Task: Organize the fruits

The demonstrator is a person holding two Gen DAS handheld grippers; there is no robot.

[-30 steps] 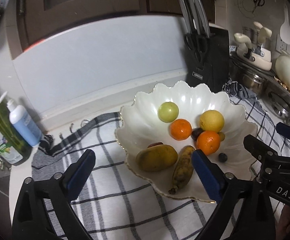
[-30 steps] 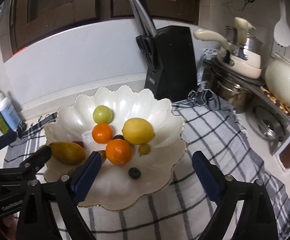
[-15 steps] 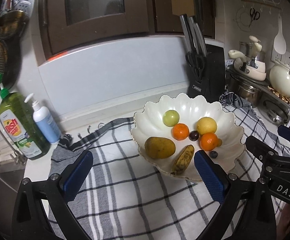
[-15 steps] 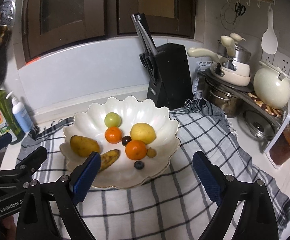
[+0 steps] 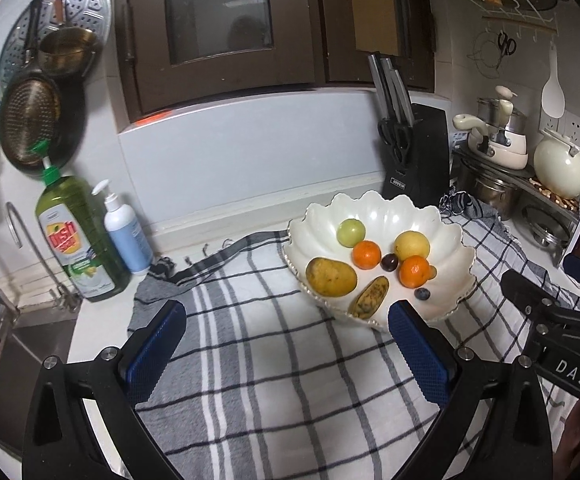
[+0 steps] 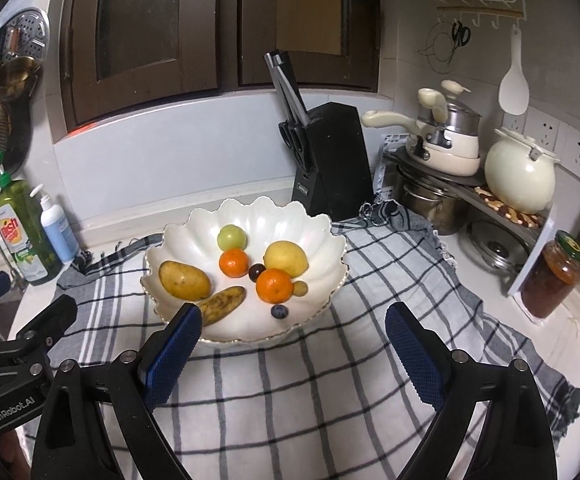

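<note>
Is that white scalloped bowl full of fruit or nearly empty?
Partly filled. The bowl holds a single loose layer: two oranges, a banana, a mango and a few others, with bare white between them.

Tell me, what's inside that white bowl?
The bowl holds a mango, banana, two oranges, a lemon, a green fruit and small dark fruits. Anything beneath them is hidden.

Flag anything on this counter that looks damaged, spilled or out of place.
The banana in the white bowl is heavily brown-spotted, looking overripe. The checked cloth is bunched at its back corner beside the knife block. Nothing looks spilled.
</note>
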